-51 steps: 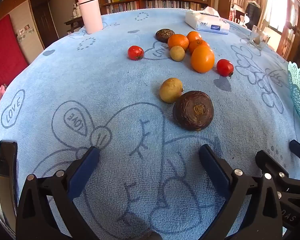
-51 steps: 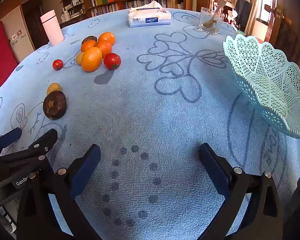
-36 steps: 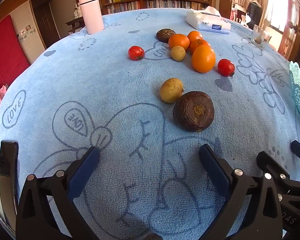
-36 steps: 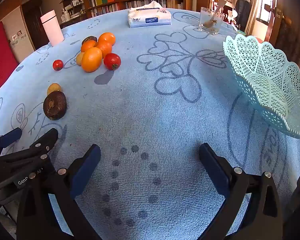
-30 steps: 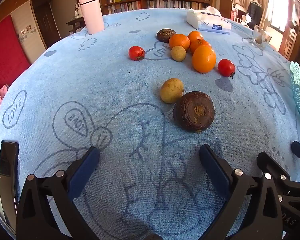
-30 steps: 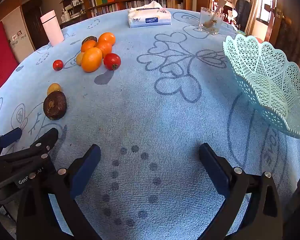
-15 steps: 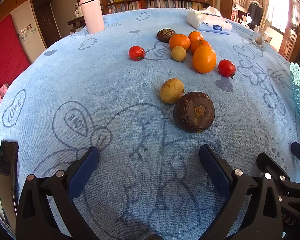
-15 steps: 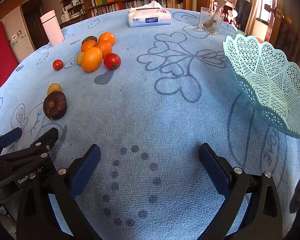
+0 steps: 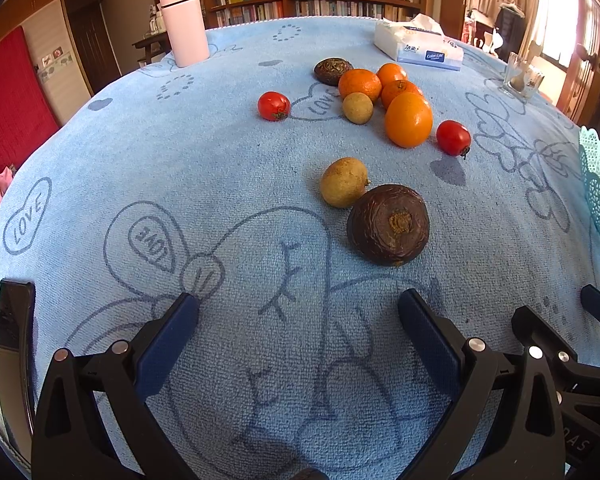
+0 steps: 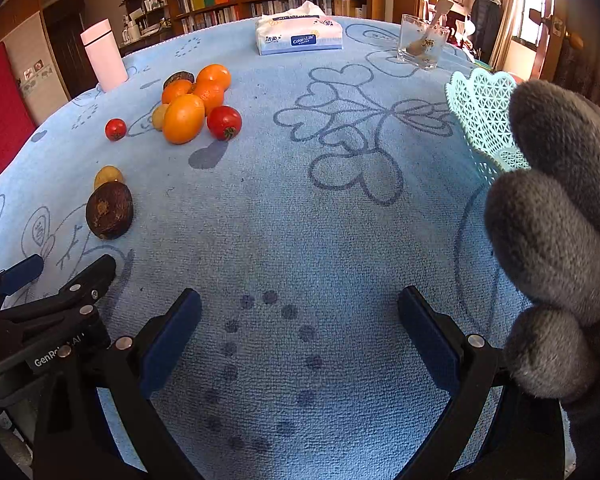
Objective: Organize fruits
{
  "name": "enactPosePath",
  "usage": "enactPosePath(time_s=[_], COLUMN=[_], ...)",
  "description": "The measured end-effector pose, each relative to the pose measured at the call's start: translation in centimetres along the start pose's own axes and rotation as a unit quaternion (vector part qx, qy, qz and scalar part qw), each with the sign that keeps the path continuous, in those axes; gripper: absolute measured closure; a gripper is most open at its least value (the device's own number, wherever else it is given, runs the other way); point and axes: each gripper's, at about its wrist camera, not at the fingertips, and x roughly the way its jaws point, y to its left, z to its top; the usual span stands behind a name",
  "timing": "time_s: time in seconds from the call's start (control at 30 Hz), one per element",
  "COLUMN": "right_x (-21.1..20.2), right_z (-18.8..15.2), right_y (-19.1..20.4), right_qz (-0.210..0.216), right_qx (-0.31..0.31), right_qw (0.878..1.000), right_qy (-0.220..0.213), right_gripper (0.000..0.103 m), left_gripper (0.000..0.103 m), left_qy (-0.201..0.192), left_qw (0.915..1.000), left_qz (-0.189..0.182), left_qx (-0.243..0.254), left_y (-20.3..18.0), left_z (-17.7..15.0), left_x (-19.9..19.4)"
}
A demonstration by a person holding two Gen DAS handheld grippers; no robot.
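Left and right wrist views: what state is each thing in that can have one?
left gripper: open, empty, low over the tablecloth.
right gripper: open, empty.
basket: upright, partly hidden by a gloved hand; no fruit seen in the visible part.
large dark fruit: loose on the cloth, touching the yellow-brown fruit.
oranges: clustered on the cloth.
pink tumbler: upright, lid on.
glass: upright.

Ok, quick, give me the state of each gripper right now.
Left gripper: open, holding nothing, low over the blue towel.
Right gripper: open, holding nothing; a grey gloved hand shows beside it.
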Motion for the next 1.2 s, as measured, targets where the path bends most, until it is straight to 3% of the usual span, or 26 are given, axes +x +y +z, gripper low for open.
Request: enactPosePath(time_s=[0.6, 0.87, 1.2], right_x=[0.2, 0.3, 0.2], right_z=[-0.1, 0.0, 0.0], right_y=[-0.2, 0.8, 0.7], right_qz=[-0.006, -0.014, -0.016], right_qx=[-0.004, -0.010, -0.011], right_qw=[1.000, 1.000, 1.000], right_qy=[0.002, 0.004, 0.004], right_gripper=[0.003, 0.003, 0.003], left_gripper=[0.005, 0.005, 0.005], left_qy=[-0.001, -0.041, -0.041], left_qw=[0.9998, 0.9991, 0.9990], left_qz=[-0.016, -0.007, -0.017], left_qx=[-0.012, 0.002, 0.009], left_y=[0.4, 0.0, -0.7], left_z=[0.3, 1.4, 2.0], left_x=[-0.3, -1.7, -1.6])
